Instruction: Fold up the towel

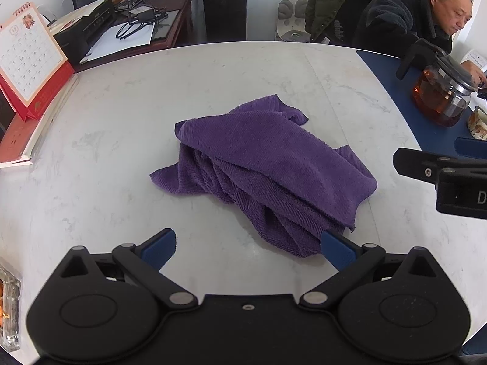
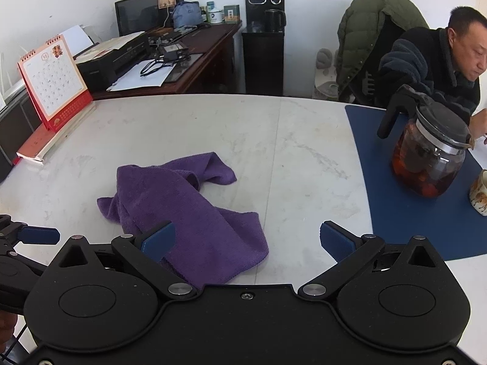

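**Towel crumpled mid-table, both grippers spread wide**

Towel (image 1: 261, 170): purple, bunched in loose folds, unfolded, lying on the white table (image 1: 121, 97) around its middle and toward the near edge. One corner points to the far edge, another flap trails to the left.

Left gripper (image 1: 248, 248): fingers spread wide, holding nothing. Its right pad (image 1: 336, 248) sits at the towel's near hem, seemingly touching it; the left pad (image 1: 159, 246) is over bare table.

Right gripper (image 2: 246, 241): also wide, nothing held. Its left pad (image 2: 158, 241) overlaps the towel's near part in the right wrist view; contact cannot be told. Right pad (image 2: 336, 241) is over bare table, near the blue mat (image 2: 395, 219).

Mat covers the table's right edge; on it a glass teapot (image 2: 426, 155) of dark tea and a cup (image 2: 479, 193). A seated person (image 2: 426, 64) is at the far right corner. Calendar (image 2: 54, 82) stands at the left edge.
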Demonstrator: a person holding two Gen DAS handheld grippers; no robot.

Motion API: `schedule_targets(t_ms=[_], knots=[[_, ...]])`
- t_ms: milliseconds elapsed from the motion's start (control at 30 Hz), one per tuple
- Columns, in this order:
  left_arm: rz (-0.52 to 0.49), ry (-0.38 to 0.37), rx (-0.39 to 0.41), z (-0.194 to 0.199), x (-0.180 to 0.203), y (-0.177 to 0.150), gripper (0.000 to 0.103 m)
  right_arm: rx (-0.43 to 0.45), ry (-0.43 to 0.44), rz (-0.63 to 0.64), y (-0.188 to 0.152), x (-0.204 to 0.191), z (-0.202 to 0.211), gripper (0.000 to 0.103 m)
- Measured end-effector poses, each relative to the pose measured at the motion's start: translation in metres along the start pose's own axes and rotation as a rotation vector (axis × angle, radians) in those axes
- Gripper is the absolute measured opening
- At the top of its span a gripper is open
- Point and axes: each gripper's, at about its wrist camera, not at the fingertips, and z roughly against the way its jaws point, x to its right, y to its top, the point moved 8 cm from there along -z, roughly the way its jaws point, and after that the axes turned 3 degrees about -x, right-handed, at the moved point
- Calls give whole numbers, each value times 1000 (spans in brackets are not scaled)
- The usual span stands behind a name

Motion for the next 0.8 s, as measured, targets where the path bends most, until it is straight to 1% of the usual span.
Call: schedule_targets(t_ms=[200,800], knots=[[-8,-3,-4,1,2,-2,102,-26,-3,7,-8,-1,-1,103],[-14,-6,-8,1,6,-8,102,-27,-6,1,-10,2,2,103]])
